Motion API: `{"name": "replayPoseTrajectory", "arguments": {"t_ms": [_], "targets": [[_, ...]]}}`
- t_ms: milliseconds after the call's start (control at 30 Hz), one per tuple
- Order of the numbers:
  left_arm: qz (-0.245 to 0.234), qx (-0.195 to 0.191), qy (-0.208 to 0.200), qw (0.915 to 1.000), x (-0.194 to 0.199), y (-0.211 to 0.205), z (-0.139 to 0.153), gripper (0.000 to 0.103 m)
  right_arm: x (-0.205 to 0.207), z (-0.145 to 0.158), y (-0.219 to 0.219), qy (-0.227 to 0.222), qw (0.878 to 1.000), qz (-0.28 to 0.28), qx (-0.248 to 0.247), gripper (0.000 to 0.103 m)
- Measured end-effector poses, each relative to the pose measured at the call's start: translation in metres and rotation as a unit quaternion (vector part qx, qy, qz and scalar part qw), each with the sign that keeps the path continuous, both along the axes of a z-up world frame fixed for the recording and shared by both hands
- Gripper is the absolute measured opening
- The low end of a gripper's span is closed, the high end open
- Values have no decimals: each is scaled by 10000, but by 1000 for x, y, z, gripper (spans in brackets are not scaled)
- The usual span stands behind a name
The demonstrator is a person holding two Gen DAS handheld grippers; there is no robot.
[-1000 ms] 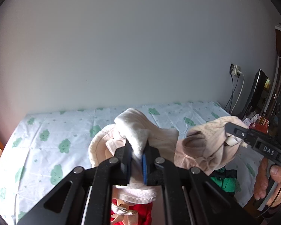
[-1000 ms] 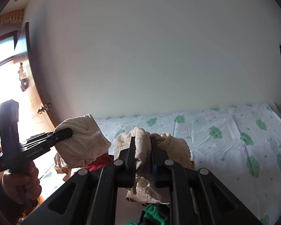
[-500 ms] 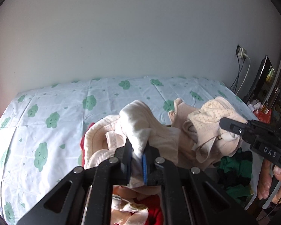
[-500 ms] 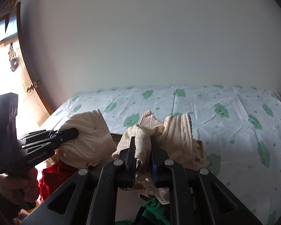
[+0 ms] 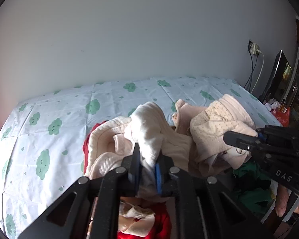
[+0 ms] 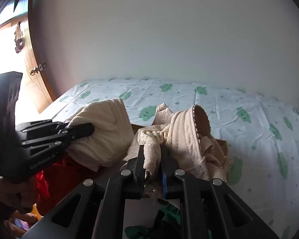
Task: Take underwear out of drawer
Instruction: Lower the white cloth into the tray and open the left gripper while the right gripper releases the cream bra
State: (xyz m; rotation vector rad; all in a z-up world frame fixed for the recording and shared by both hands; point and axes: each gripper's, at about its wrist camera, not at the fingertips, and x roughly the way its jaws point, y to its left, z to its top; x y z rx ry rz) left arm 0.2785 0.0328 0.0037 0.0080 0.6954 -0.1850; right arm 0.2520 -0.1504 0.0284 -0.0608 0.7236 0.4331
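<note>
My left gripper (image 5: 147,155) is shut on a cream padded bra (image 5: 149,127) held above a heap of clothes. It also shows in the right wrist view (image 6: 89,128), clamped on the same cream piece (image 6: 105,137). My right gripper (image 6: 152,153) is shut on a beige dotted bra (image 6: 185,137) with a lace edge. That gripper also shows in the left wrist view (image 5: 229,137), gripping the beige piece (image 5: 215,131). The drawer itself is mostly hidden; a brown edge (image 6: 221,141) shows behind the beige bra.
A bed with a white sheet printed with green clouds (image 5: 49,139) lies just beyond the clothes. Red (image 6: 65,171) and green (image 5: 249,181) garments lie below the grippers. A wall socket with cables (image 5: 254,48) and a screen (image 5: 277,73) stand at the right. A wooden door (image 6: 35,75) is at the left.
Both grippers have come down and forward toward the bed with their bras still held. The bed now fills more of both views.
</note>
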Motion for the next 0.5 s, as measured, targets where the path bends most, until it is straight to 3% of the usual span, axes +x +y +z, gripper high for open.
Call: {"name": "replayPoseTrajectory", "arguments": {"t_ms": [67,133,267,367,500], "targets": [[-14,12,-36,10000,-3,0,1,16,-1,2,1,2,10000,24,-3,14],[-29,41,-99,9999,-6,0,3,25,-2,3,1,-29,10000,48,-34,16],[-34,51,-268,9996,-15,-1,7,55,-5,4,0,-63,10000,36,-31,17],[-65,111,-419,9990,-23,-3,12,62,-8,6,0,-93,10000,13,-24,20],[-53,187,-554,9983,-31,-2,18,68,-13,11,1,-139,9999,60,-18,35]]}}
